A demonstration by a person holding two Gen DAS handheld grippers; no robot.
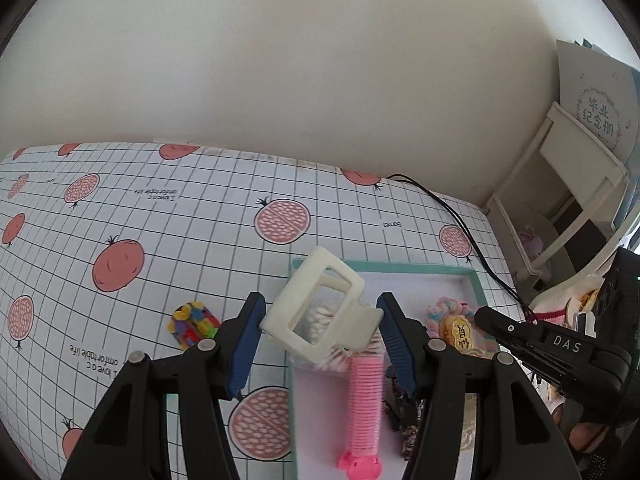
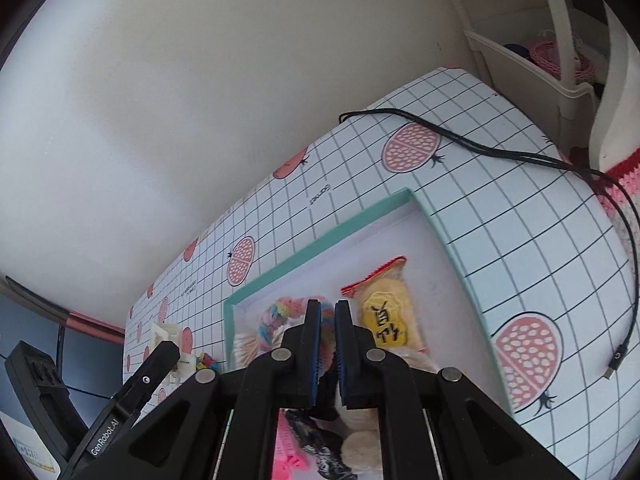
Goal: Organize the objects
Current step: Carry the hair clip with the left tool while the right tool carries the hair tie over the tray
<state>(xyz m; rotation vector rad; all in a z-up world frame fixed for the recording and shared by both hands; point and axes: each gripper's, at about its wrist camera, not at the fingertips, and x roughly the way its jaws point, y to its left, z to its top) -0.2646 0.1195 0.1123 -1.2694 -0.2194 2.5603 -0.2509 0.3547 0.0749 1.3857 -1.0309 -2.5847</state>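
My left gripper (image 1: 320,300) is shut on a cream claw hair clip (image 1: 316,308), which hangs tilted above the left end of a teal-rimmed tray (image 1: 400,267). In the tray lie a pink comb clip (image 1: 364,392), a pack of cotton swabs (image 1: 320,318), a pastel scrunchie (image 1: 444,308) and a yellow snack packet (image 1: 460,332). My right gripper (image 2: 328,305) hovers low over the tray (image 2: 320,242), its pads nearly together with only a narrow gap. The snack packet (image 2: 386,320) lies just right of it. The cream clip (image 2: 164,334) shows at far left.
A small multicoloured piece (image 1: 194,322) lies on the checked pomegranate tablecloth (image 1: 160,220) left of the tray. A black cable (image 2: 480,148) runs across the cloth to a plug (image 2: 612,364) at the right. A white shelf rack (image 1: 560,184) stands beyond the table's right end.
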